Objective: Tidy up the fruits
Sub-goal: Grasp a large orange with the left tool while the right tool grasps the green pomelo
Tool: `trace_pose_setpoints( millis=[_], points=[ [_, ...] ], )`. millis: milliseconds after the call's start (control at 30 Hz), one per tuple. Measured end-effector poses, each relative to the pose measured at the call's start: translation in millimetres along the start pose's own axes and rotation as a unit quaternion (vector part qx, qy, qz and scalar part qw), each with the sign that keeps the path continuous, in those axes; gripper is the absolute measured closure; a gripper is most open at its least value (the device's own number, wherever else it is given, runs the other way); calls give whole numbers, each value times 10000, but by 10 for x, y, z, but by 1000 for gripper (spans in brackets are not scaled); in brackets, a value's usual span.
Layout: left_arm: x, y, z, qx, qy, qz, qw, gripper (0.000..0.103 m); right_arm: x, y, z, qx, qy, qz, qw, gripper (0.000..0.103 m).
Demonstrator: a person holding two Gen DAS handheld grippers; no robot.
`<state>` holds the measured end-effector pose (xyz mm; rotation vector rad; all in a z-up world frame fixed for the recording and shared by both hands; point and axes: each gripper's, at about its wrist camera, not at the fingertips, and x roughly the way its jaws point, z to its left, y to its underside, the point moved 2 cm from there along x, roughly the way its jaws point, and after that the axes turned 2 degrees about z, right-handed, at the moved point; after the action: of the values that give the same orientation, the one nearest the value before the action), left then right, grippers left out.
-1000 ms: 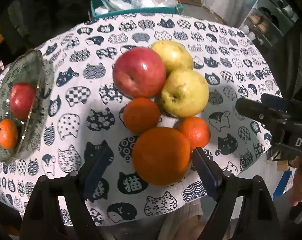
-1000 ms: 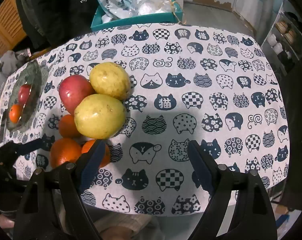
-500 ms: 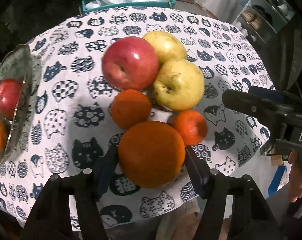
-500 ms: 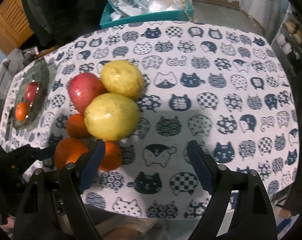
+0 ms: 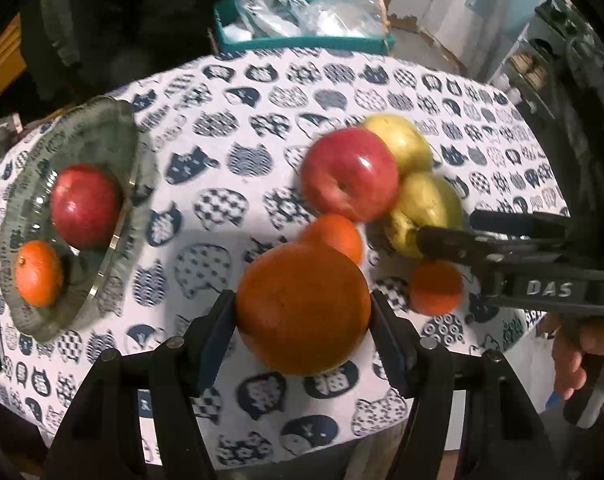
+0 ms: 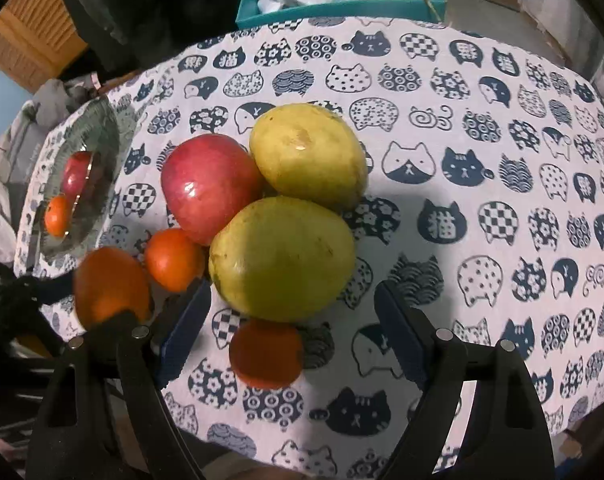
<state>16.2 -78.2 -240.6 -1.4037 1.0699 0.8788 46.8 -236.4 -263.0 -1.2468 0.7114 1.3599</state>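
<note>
My left gripper (image 5: 303, 316) is shut on a large orange (image 5: 303, 308) and holds it above the table; the orange also shows in the right wrist view (image 6: 110, 284). A glass plate (image 5: 98, 128) at the left holds a red apple (image 5: 84, 204) and a mandarin (image 5: 38, 272). On the cloth lie a red apple (image 6: 210, 188), two yellow-green pears (image 6: 282, 256) (image 6: 307, 152) and two mandarins (image 6: 174, 260) (image 6: 266, 354). My right gripper (image 6: 292, 332) is open, its jaws either side of the near pear and the near mandarin.
The table has a white cloth with cat prints (image 6: 481, 160). A teal box (image 5: 302, 42) with plastic bags stands at the far edge. A dark garment hangs at the far left. Shelves stand at the right.
My left gripper has closed on the large orange and lifted it, swinging left toward the plate. My right gripper has moved in closer over the near pear and mandarin.
</note>
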Motion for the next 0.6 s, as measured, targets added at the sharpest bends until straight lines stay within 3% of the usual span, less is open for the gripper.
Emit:
trace_pose_setpoints(
  millis=[600],
  points=[
    [39, -53, 255, -160, -108, -66, 9998, 36, 281, -181, -37, 190, -338, 138, 9992, 18]
  ],
)
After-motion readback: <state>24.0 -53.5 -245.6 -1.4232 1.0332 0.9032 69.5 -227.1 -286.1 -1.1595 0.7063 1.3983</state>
